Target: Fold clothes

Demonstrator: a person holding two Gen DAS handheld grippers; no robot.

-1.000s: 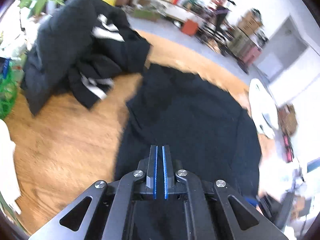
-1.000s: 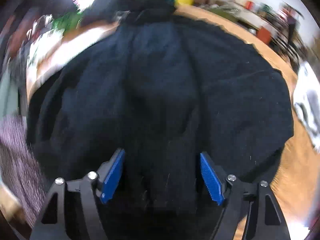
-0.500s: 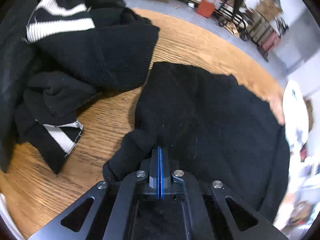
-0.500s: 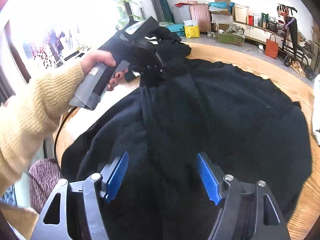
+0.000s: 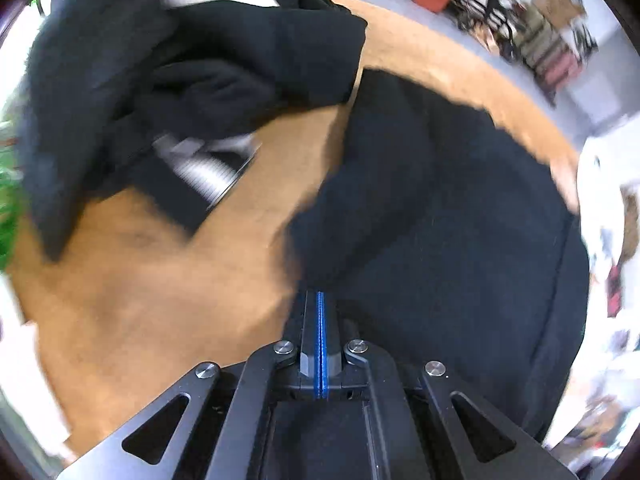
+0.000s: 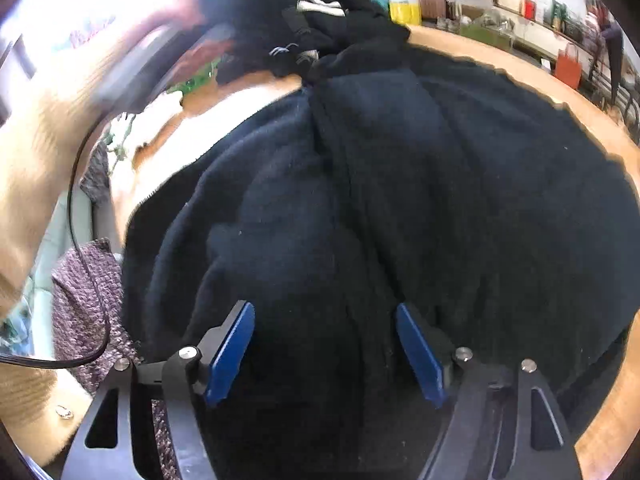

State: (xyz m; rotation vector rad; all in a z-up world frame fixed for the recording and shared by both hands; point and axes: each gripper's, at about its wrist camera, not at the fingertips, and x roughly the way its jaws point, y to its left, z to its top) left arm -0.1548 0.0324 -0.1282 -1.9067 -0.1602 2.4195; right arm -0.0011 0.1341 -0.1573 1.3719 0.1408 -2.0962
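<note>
The wooden table (image 5: 132, 300) spans the left-wrist frame. My black garment (image 6: 400, 184) covers most of the right-wrist frame, spread across the tabletop. A pile of black, white-striped clothes (image 5: 168, 80) sits upper left in the left-wrist view. My right gripper (image 6: 325, 344) is spread wide above the fabric. My left gripper (image 5: 321, 300), bottom centre, is pressed together at the garment's edge; whether cloth is pinched, I cannot tell.

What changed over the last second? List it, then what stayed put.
The left gripper shut its jaws and sank toward the black garment's edge; whether it pinches cloth cannot be told. The right gripper stayed open over the garment, and the striped pile stayed on the table.
</note>
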